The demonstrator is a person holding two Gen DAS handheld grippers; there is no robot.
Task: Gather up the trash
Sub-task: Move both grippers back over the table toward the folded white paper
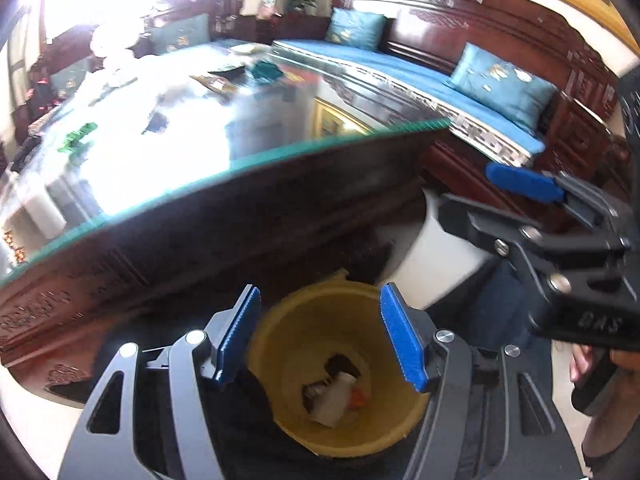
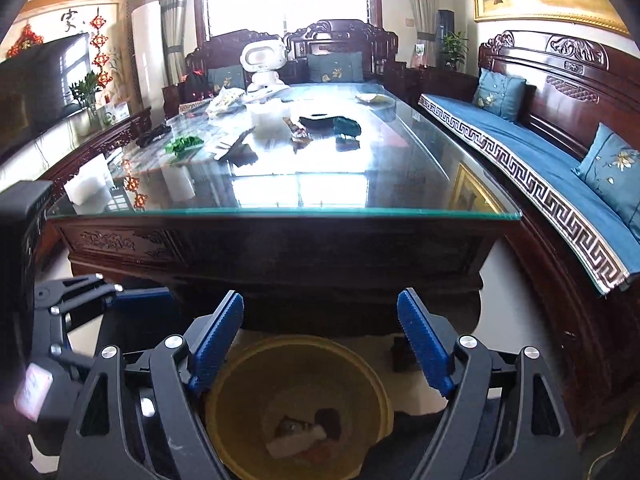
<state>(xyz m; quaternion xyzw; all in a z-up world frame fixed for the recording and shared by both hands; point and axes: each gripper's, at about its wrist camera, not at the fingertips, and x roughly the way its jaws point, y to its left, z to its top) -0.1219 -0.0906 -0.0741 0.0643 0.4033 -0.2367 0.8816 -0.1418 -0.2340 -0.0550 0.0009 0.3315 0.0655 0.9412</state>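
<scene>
A yellow trash bin (image 1: 304,320) stands on the floor below the table's near edge, with white, dark and orange scraps (image 1: 334,396) at its bottom. My left gripper (image 1: 320,336) is open and empty right above the bin. The bin (image 2: 240,396) also shows in the right wrist view, with scraps (image 2: 304,432) inside. My right gripper (image 2: 320,344) is open and empty over it. The right gripper also appears in the left wrist view (image 1: 560,248). More litter lies on the glass table: a green crumpled piece (image 2: 184,144), white paper (image 2: 228,144) and dark wrappers (image 2: 332,124).
A dark carved wooden table with a glass top (image 2: 300,192) fills the middle. A wooden bench with a blue cushion (image 2: 532,160) runs along the right. A white toy robot (image 2: 262,66) and a white tissue box (image 2: 86,186) stand on the table. The left gripper (image 2: 72,308) is at my left.
</scene>
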